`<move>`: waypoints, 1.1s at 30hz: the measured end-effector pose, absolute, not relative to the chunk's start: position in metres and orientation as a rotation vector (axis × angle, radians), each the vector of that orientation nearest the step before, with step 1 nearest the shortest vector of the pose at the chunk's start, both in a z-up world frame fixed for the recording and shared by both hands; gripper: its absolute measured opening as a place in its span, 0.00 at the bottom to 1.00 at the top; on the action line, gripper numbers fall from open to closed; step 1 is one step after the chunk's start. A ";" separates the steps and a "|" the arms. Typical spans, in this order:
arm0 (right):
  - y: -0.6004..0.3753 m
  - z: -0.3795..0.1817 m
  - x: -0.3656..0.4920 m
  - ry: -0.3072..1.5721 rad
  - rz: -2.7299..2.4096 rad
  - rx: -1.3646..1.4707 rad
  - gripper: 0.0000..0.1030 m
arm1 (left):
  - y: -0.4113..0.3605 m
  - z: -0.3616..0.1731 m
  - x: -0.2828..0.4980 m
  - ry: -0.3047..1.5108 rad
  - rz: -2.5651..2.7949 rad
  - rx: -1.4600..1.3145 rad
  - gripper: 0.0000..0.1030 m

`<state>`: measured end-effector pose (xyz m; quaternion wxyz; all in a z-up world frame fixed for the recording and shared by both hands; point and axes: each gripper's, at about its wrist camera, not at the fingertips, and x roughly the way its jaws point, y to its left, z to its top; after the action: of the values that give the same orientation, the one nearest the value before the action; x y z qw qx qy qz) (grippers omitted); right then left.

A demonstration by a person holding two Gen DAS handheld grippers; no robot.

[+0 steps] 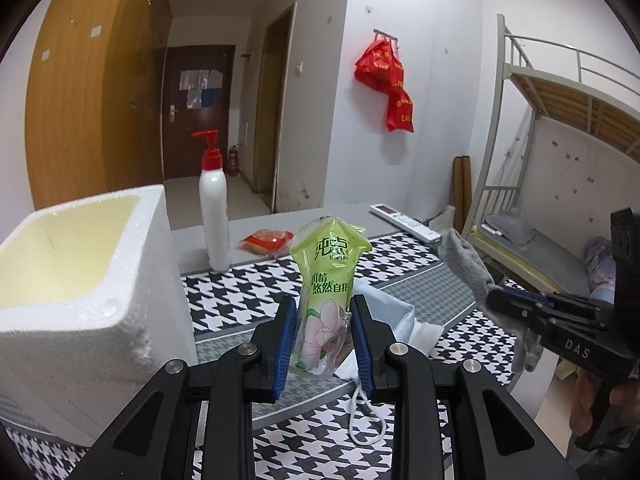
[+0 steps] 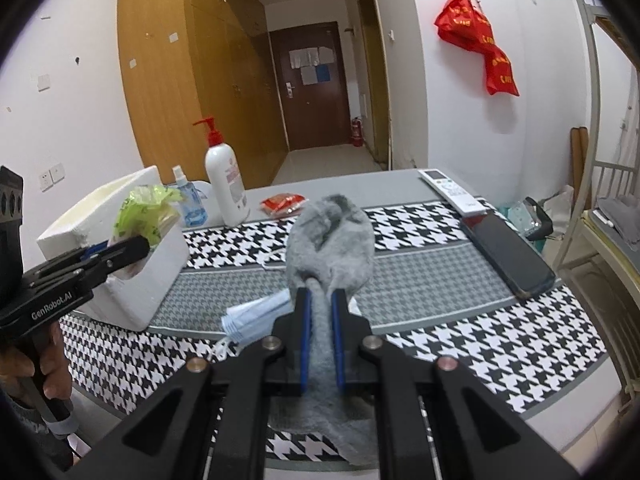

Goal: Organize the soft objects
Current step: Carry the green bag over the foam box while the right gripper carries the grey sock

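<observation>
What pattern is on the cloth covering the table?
Black-and-white houndstooth tablecloth, with finer grey houndstooth bands; clearest in the right wrist view.

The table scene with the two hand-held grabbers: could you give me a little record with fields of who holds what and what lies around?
left gripper: shut on a green plastic tissue pack, held upright
right gripper: shut on a fuzzy grey sock
container: white foam box, open top, left of the pack
table cover: black-and-white houndstooth cloth
on cloth: light blue face masks, dark phone, white remote control
behind: white pump bottle with red top, small red packet
</observation>
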<state>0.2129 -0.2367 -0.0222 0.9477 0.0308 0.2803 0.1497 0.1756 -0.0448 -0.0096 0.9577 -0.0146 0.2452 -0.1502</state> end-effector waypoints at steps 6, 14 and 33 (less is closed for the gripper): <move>-0.233 -0.011 0.213 0.526 0.323 0.061 0.12 | -0.040 -0.002 0.173 0.481 -0.296 -0.033 0.29; -0.219 0.001 0.213 0.491 0.347 0.056 0.12 | -0.031 0.012 0.168 0.438 -0.282 -0.014 0.29; -0.181 0.031 0.215 0.420 0.436 0.016 0.12 | 0.006 0.032 0.157 0.353 -0.186 -0.040 0.29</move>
<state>0.2148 -0.1810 0.0311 0.9545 0.0081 0.2068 0.2149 0.1570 0.0061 0.0323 0.9800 -0.0196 0.1752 -0.0926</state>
